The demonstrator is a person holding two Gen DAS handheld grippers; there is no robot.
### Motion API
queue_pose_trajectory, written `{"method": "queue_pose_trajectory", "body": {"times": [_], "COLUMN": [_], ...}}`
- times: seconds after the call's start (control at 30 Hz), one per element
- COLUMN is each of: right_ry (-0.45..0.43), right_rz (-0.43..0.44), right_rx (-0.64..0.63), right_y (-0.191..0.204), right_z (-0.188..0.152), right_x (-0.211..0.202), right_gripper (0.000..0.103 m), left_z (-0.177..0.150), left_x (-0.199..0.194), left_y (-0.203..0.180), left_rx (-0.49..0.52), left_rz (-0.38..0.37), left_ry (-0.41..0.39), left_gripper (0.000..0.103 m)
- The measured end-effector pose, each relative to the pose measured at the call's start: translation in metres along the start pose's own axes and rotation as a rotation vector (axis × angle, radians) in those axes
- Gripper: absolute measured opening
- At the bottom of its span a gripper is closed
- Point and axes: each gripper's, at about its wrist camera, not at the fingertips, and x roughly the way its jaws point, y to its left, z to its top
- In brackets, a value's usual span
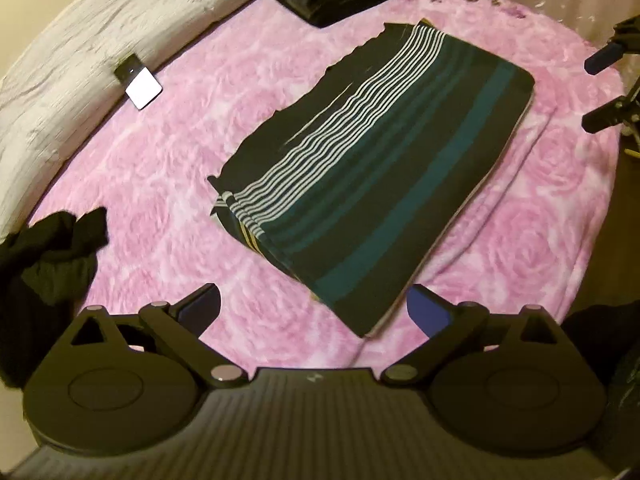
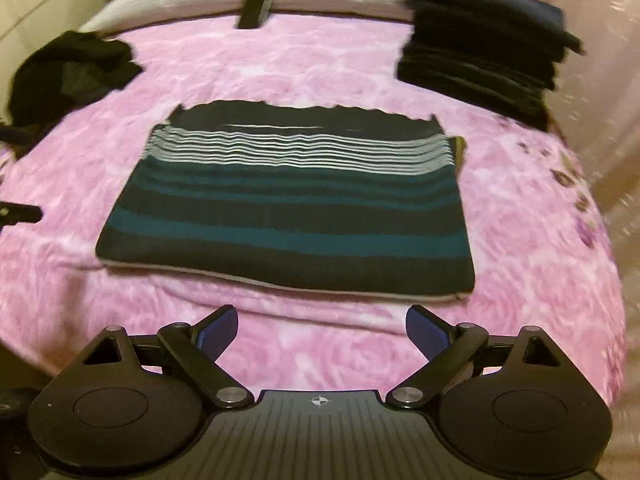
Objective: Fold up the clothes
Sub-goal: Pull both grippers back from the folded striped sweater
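Lying flat near the middle of the pink rose-patterned blanket [image 2: 320,64]: a folded striped garment [image 2: 292,200], a neat dark rectangle banded with teal stripes and a cluster of thin white lines, pale edge showing along the near fold. Hovering just short of it, left gripper [image 1: 314,308] and right gripper [image 2: 322,330], blue pads spread wide, nothing between them. Stacked beyond, toward the pillows: dark folded clothes [image 2: 484,48]. Heaped off to one side: a crumpled black garment [image 2: 68,76]. Resting by the pillow [image 1: 80,64], possibly a phone [image 1: 138,82], blurred.
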Motion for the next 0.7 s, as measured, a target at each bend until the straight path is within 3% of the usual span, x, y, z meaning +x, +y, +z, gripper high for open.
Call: {"method": "queue_pose_trajectory", "body": {"times": [0.2,0.37,0.7], "right_ry": [0.047,0.061,0.066], "right_rz": [-0.082,-0.077,-0.089], "right_rx": [0.100,0.154,0.187], "right_y": [0.054,0.087,0.113], "right_z": [0.006,0.005,0.001], "right_x": [-0.010,-0.014,-0.015], "right_gripper": [0.093,0.093,0.093], "left_z": [-0.021,-0.036,-0.035], "left_x": [-0.011,-0.015,-0.021], "left_y": [0.043,0.063,0.072], "left_rx": [0.079,0.153,0.204], "left_rz": [-0.077,-0.081,-0.109], "left_ry": [-0.078,-0.107,-0.148], "left_gripper": [0.098,0.098,0.098]}}
